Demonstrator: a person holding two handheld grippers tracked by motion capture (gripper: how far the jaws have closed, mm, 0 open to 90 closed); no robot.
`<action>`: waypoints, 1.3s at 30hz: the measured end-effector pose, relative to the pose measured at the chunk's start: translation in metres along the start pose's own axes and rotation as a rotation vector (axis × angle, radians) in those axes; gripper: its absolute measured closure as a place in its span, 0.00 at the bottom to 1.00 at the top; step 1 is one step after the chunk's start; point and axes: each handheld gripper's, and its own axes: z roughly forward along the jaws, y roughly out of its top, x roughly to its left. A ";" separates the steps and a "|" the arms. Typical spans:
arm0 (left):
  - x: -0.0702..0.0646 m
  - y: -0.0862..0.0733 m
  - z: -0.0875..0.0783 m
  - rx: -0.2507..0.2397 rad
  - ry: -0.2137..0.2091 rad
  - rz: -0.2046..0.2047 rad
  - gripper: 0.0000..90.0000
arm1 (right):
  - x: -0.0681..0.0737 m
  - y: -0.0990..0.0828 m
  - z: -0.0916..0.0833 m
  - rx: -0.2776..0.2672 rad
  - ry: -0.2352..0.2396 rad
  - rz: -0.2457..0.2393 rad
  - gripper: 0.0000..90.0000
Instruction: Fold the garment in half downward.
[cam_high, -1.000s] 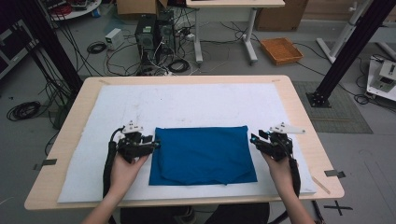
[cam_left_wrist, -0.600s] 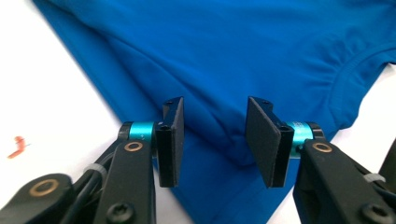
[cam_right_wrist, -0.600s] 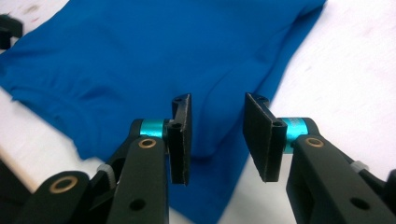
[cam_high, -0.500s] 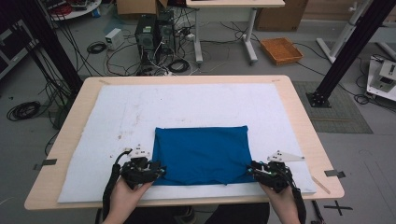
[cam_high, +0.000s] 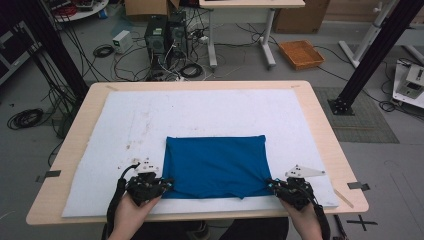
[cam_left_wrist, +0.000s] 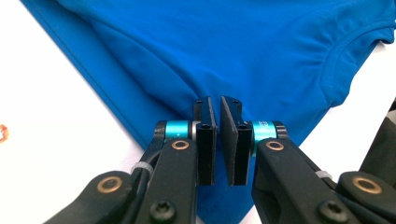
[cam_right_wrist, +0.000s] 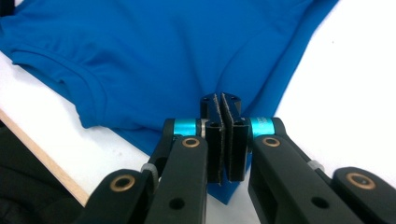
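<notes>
Two grippers, left gripper (cam_high: 167, 183) and right gripper (cam_high: 272, 184), each pinch a near corner of the shirt (cam_high: 215, 165), probably to fold it away across the counter (cam_high: 320, 120).

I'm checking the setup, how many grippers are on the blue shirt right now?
2. The left gripper is at the blue shirt's near left corner, and the right gripper is at its near right corner, one in each hand.

Bare white mat (cam_high: 210, 112) beyond blue shirt (cam_high: 215, 160)
</notes>
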 end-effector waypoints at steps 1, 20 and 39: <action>0.000 0.000 0.000 0.000 0.000 0.000 0.94 | 0.000 0.000 0.000 0.000 0.000 0.000 0.99; 0.006 0.009 -0.019 -0.142 0.004 0.040 0.54 | -0.014 0.010 -0.014 -0.119 -0.054 0.005 0.53; 0.054 0.069 -0.014 -0.329 0.232 0.092 0.46 | -0.068 0.083 -0.003 -0.292 -0.177 0.051 0.43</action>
